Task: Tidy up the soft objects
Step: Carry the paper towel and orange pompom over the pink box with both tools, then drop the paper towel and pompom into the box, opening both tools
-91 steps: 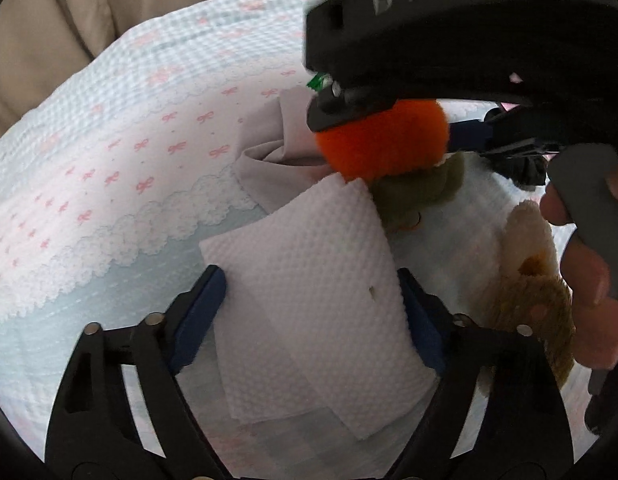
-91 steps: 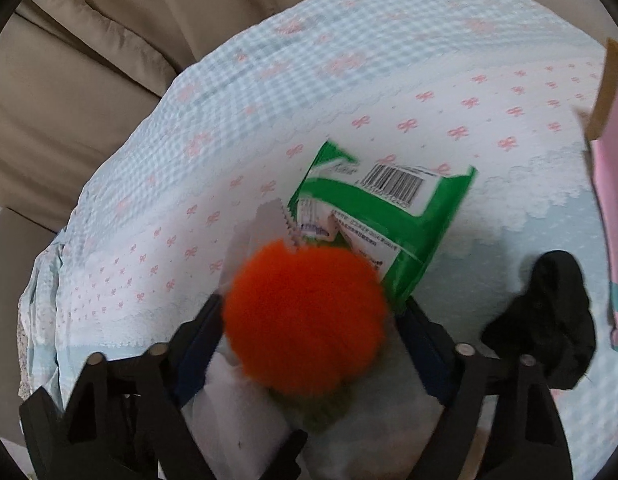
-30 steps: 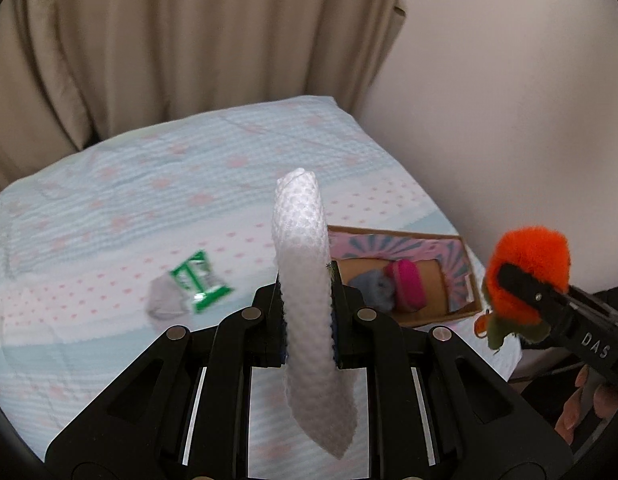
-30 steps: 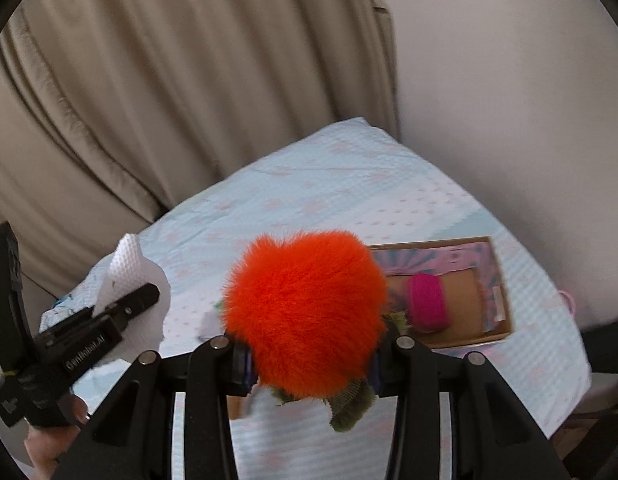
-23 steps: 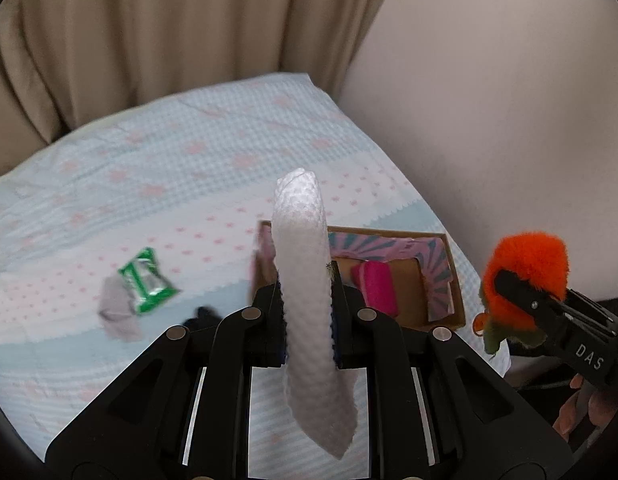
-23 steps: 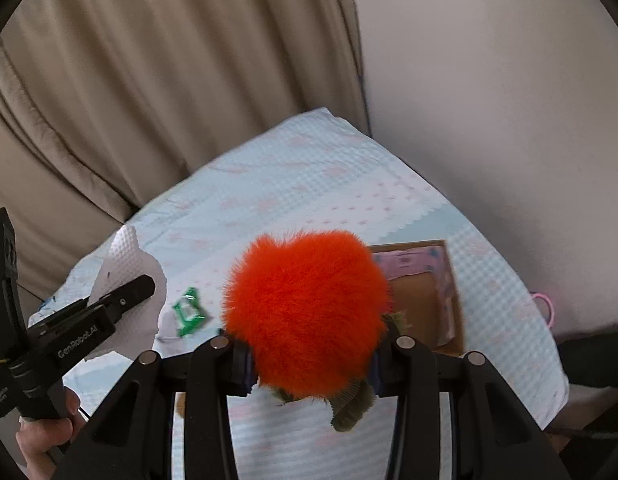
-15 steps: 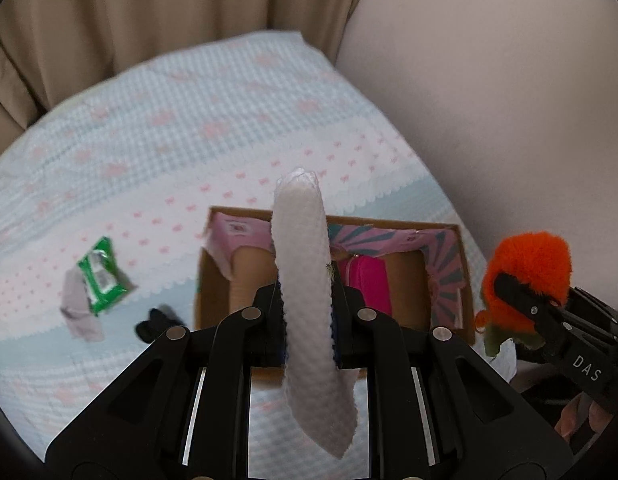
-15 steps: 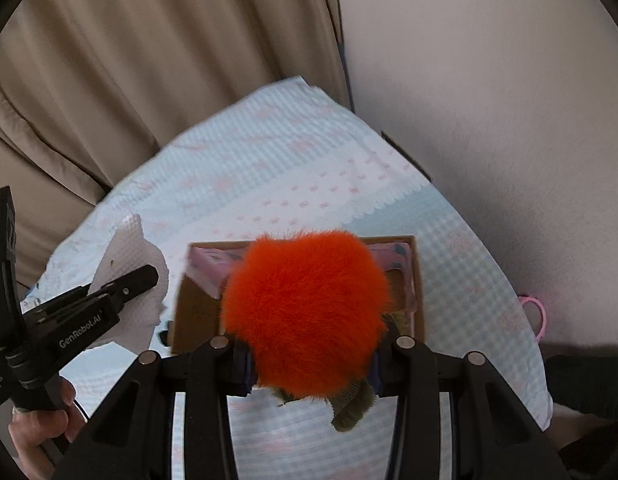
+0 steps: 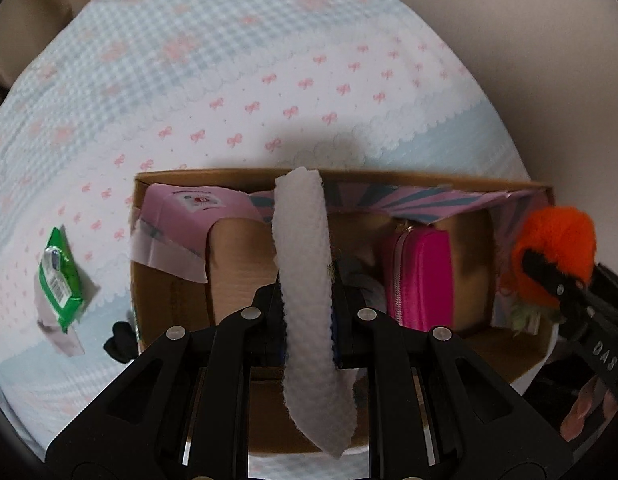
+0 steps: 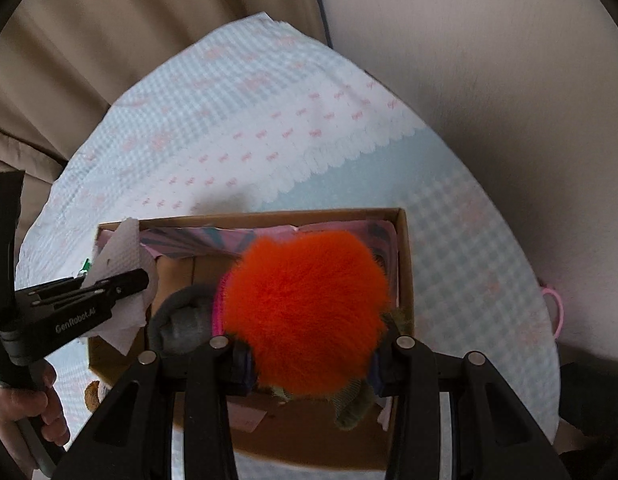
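Observation:
My left gripper (image 9: 307, 312) is shut on a white textured cloth (image 9: 305, 264) and holds it above the open cardboard box (image 9: 173, 300). My right gripper (image 10: 309, 356) is shut on an orange fluffy plush toy (image 10: 305, 312) with green leaves, held over the right part of the same box (image 10: 403, 248). The toy also shows in the left wrist view (image 9: 557, 236), and the cloth in the right wrist view (image 10: 121, 256). Inside the box lie a magenta pouch (image 9: 419, 276) and a grey soft item (image 10: 181, 320).
The box stands on a bed with a blue and white bow-print cover (image 9: 229, 80). A green wipes packet (image 9: 59, 276) on a grey cloth and a black item (image 9: 119, 340) lie left of the box. A wall (image 10: 489, 60) and curtains (image 10: 109, 20) are behind.
Both grippers have lifted their items off the bed and carried them to above the box, which now fills the views. Their grips have stayed shut over the last second.

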Demonstrator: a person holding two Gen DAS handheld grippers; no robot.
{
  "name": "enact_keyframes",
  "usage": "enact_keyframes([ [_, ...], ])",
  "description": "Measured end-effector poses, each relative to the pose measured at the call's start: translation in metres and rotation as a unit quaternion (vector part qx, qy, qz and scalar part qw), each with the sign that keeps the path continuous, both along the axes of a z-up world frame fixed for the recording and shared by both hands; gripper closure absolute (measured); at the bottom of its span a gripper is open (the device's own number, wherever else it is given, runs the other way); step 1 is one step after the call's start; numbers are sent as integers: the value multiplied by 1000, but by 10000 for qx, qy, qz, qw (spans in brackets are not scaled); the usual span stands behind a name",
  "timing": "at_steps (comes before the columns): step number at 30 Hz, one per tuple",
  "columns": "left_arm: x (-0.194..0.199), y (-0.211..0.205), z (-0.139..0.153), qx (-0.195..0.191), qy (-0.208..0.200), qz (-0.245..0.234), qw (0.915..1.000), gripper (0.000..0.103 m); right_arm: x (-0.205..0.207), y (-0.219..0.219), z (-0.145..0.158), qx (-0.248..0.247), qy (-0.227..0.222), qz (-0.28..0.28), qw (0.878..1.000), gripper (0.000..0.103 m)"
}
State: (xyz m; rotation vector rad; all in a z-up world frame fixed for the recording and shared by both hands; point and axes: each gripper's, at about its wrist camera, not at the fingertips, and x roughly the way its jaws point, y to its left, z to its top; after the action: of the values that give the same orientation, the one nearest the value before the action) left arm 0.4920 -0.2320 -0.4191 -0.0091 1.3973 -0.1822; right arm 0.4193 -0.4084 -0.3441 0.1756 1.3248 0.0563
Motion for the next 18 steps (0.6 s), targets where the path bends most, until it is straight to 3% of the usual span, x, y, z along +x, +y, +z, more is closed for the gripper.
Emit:
enact_keyframes([
  [2,-1,-4,1,13,-71,-173,9998,83,3,-2,-6,-29,73,-68,9999,64],
  [4,-1,-10,0,406,-57,-312,9987,43,6,-5,-11,12,140,-173,9998,57],
  [5,-1,-11,-1,551,-62,-330,9979,7,7,-7,-11,124,124,-235,9996,51],
  [6,-4,-10,2,603,-177,-326,9975,0,7,-9,-10,248,56,-295,9992,31],
  [7,-7,-9,6,594,-294,-333,9972,0,7,-10,-8,377,-39,-316,9988,12],
  [9,-10,-7,8,579,-333,-376,9971,0,5,-9,-5,613,-166,-346,9974,2],
  [18,-19,-2,23,522,-432,-327,9972,0,2,1,0,513,-280,-229,9980,1],
])
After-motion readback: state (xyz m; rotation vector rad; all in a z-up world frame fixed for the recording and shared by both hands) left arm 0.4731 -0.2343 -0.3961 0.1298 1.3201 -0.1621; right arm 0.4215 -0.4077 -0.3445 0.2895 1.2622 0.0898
